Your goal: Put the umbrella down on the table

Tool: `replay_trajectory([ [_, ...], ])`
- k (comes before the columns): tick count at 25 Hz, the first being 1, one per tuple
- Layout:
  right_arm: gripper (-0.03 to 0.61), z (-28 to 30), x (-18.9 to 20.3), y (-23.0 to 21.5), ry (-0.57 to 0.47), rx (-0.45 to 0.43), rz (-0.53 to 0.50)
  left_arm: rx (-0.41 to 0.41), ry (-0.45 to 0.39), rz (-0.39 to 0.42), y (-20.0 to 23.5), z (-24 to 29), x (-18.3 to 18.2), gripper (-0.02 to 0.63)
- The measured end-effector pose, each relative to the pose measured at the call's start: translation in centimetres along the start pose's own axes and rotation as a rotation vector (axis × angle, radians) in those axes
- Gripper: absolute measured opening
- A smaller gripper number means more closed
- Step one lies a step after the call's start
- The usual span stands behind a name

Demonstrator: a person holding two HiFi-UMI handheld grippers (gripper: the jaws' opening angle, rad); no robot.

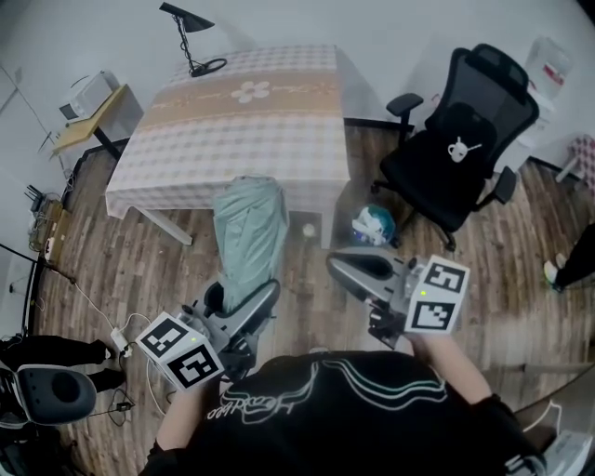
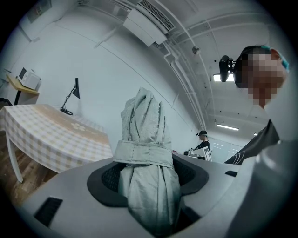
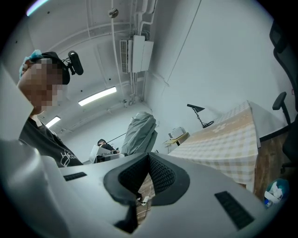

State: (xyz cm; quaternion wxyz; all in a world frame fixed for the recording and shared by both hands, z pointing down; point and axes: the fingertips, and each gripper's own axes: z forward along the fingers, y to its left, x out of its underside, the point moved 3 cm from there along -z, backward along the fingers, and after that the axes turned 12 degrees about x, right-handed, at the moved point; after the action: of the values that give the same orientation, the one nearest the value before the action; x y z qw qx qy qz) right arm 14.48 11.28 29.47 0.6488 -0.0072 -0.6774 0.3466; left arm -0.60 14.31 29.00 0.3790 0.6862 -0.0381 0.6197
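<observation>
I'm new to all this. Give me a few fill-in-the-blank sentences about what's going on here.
The left gripper holds a folded ____.
The right gripper holds ____.
The lamp stands on the ____.
The office chair is coloured ____.
Missing words: umbrella; nothing; table; black.

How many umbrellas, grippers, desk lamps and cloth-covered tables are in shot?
umbrella: 1
grippers: 2, left gripper and right gripper
desk lamp: 1
cloth-covered table: 1
Total: 5
</observation>
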Motion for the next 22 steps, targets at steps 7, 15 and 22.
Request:
replay_trajectory([
  [7, 0.012, 0.5, -0.3, -0.3, -0.006, -0.024, -0.009, -0.025, -0.023, 0.027, 0.2, -0.2, -1.1, 0.259],
  [15, 0.012, 1.3, -1.0, -1.2, -0.032, -0.011, -0.017, -0.024, -0.030, 0.042, 1.6, -0.2, -2.1, 0.259],
  [22, 0.012, 2.0, -1.2, -3.6, -0.027, 0.028, -0.015, 0.017, -0.018, 0.035, 4.2, 2.3, -2.6, 0.259],
])
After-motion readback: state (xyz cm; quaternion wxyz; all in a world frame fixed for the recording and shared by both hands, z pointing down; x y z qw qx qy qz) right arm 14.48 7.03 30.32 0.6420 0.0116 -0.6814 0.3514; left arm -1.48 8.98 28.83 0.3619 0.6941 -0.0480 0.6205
